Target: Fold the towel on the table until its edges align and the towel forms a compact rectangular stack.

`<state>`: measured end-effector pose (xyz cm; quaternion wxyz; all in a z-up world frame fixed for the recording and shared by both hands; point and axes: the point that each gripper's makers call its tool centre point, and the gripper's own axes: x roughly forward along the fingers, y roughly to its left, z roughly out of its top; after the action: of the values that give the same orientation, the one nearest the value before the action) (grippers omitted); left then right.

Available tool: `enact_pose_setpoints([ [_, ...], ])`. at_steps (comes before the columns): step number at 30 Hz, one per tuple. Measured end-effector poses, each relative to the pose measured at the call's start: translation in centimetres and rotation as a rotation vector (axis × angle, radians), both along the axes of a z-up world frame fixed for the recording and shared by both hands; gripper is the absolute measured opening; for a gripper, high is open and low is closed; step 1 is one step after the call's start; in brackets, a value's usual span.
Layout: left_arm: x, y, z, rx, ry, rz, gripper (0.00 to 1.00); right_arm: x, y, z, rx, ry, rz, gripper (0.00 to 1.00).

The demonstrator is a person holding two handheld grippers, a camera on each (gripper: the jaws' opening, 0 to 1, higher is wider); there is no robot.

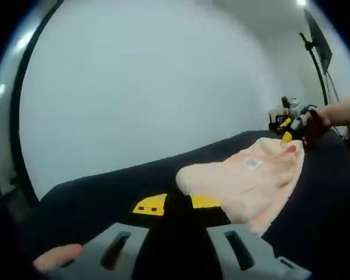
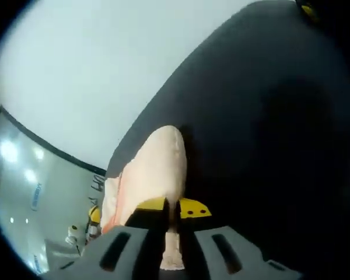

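Plain white wall is seen behind everything, with a black-covered worktop [image 1: 93, 195] running across the lower half of the left gripper view and a dark stand in the upper right corner.

So, the towel [image 1: 251, 178] — pale peach, already bunched into a loose pile — is found right of centre in the left gripper view, stretched roughly from lower left to upper right. Its near corner sits just beyond the left gripper [image 1: 178, 205], whose yellow tips are spread apart with nothing held between them. The near hem is touching or almost touching the right-hand tip; hard to call.

At the towel's far end, upper right of that frame, the right gripper [image 1: 291, 133] is seen pinching the cloth, a hand wrapped round it. In the right gripper view that's backed up: the right gripper's [image 2: 174, 207] jaws are clamped on a fold of the towel [image 2: 157, 169], which rises up through the middle of the frame.

Judgement call: the far edge is held, the near edge is free and lies straight ahead of the open left gripper, so that corner is probably what needs grabbing next so both ends can be brought together.

A small pale label patch [image 1: 252, 163] is visible on the towel, too blurred to be read. Some vertical writing on the glass panel [image 2: 38, 195] at the left of the right gripper view is illegible too.
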<state>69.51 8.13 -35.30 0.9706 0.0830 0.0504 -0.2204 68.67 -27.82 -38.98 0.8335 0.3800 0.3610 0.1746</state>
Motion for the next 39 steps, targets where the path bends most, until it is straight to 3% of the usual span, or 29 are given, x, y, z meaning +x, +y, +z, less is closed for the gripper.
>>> enact_pose_setpoints([
  [2,0.6,-0.1,0.6,-0.084,-0.012,-0.03,0.14,-0.2,0.3,1.6,-0.016,-0.042,-0.013,0.03],
  [5,0.9,0.0,0.5,-0.069,-0.012,-0.039,0.14,-0.1,1.2,5.4,-0.005,-0.096,-0.026,0.02],
  [7,0.7,-0.4,0.7,-0.07,-0.013,-0.055,0.14,0.4,2.0,7.3,-0.062,-0.131,-0.01,0.02],
  [9,-0.4,-0.6,0.7,-0.065,-0.017,-0.057,0.14,0.6,3.6,9.1,-0.153,-0.178,0.019,0.02],
  [13,0.3,0.0,0.3,-0.081,0.002,-0.043,0.14,1.3,7.1,11.7,-0.258,-0.24,0.063,0.02],
  [18,0.5,0.6,-0.1,-0.107,0.017,-0.026,0.14,1.7,13.0,13.3,-0.372,-0.283,0.159,0.02],
  [24,0.8,0.7,-0.4,-0.101,0.039,-0.019,0.14,1.9,19.9,11.7,-0.606,-0.26,0.304,0.02],
  [27,1.0,0.7,-0.7,-0.09,0.043,-0.015,0.14,2.0,23.1,10.8,-0.744,-0.293,0.359,0.02],
  [30,1.1,1.0,-0.9,-0.08,0.049,-0.009,0.14,1.6,26.5,9.0,-0.847,-0.282,0.443,0.02],
  [33,1.0,1.1,-0.9,-0.083,0.052,0.001,0.14,0.9,28.9,7.7,-0.896,-0.286,0.471,0.02],
  [39,1.1,1.3,-1.0,-0.084,0.061,0.006,0.14,0.1,31.5,5.2,-0.928,-0.274,0.504,0.04],
])
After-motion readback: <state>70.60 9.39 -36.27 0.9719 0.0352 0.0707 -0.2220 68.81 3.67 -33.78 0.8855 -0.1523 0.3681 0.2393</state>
